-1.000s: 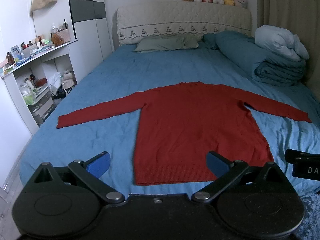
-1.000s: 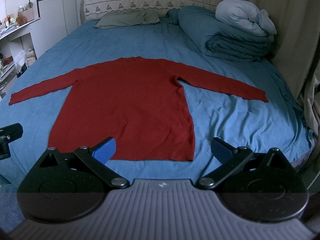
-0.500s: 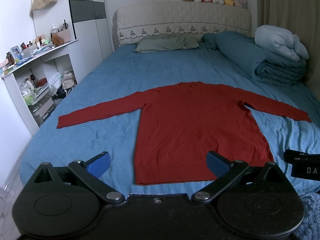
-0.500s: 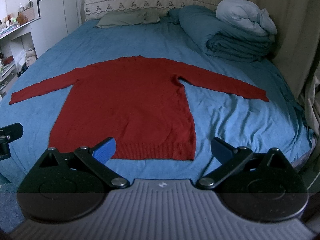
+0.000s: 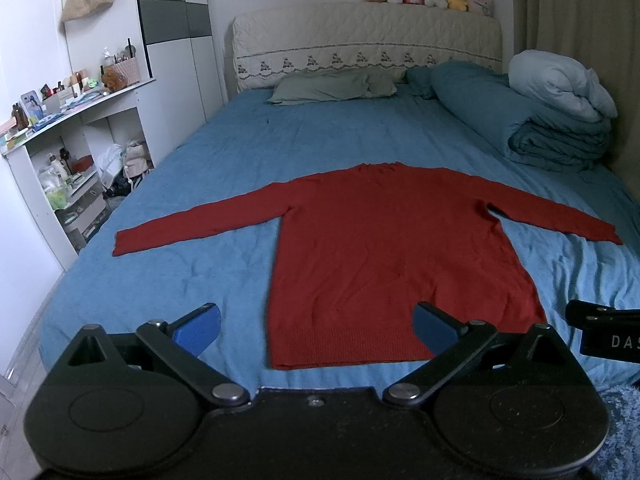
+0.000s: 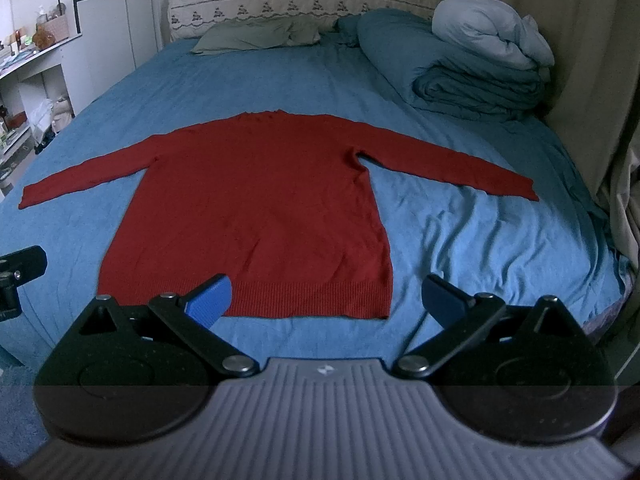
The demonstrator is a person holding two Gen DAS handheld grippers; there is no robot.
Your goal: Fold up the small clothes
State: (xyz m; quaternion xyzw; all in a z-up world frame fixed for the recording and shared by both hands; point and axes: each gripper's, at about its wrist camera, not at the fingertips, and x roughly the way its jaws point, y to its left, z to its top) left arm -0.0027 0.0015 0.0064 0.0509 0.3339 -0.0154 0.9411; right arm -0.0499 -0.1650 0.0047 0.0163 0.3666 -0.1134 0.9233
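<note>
A red long-sleeved sweater (image 5: 384,248) lies flat on the blue bed sheet (image 5: 280,136), sleeves spread to both sides, hem toward me. It also shows in the right wrist view (image 6: 260,208). My left gripper (image 5: 316,330) is open and empty, hovering just short of the hem's left part. My right gripper (image 6: 326,300) is open and empty, just short of the hem's right corner. The right gripper's body (image 5: 604,332) shows at the right edge of the left wrist view, and the left gripper's body (image 6: 18,276) at the left edge of the right wrist view.
A green pillow (image 5: 332,88) and a folded teal duvet with a pale blanket (image 5: 560,120) lie at the bed's head and right side. A cluttered white shelf (image 5: 60,152) stands left of the bed. Curtains (image 6: 592,60) hang on the right.
Both grippers have eased very slightly toward the sweater's hem; the sweater has not moved.
</note>
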